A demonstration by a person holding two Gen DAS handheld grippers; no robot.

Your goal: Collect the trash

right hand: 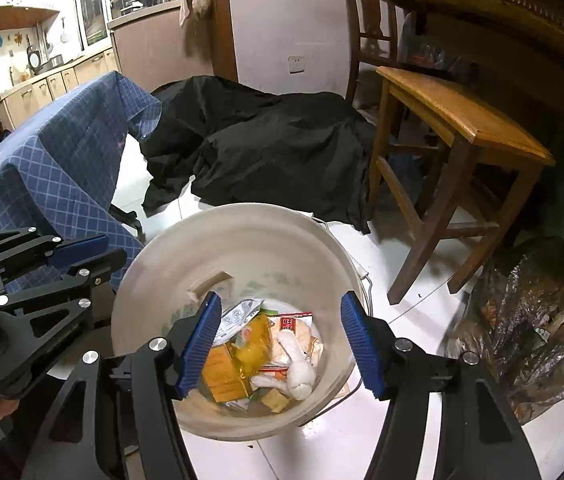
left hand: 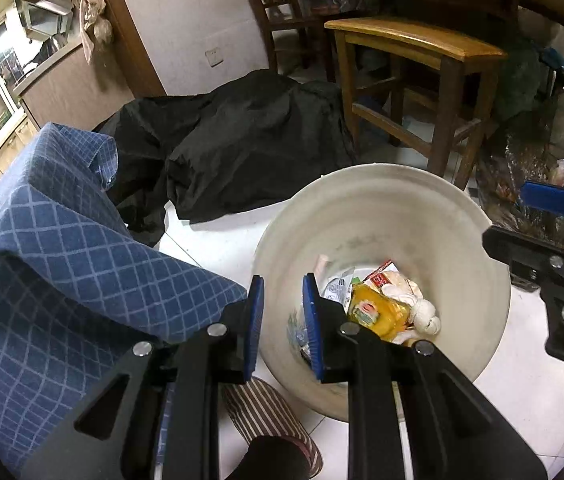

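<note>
Hazard entry: we hold the right gripper (right hand: 280, 344) wide apart and empty above the white bucket (right hand: 238, 216) of wrappers (right hand: 254, 344), the left gripper (left hand: 282, 328) narrowly apart, empty, straddling its near rim; we judge a nudge there could tip it.

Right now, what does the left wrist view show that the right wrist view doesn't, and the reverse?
Only the left wrist view shows a striped slipper on the floor below the left gripper, whose jaws stand a little apart with nothing between them.

Only the right wrist view shows the metal handle on the bucket's far side and an orange box among the trash, framed by the wide-open right gripper.

Both show the white bucket holding a yellow packet, the black cloth, the blue checked cloth and the wooden stool.
</note>
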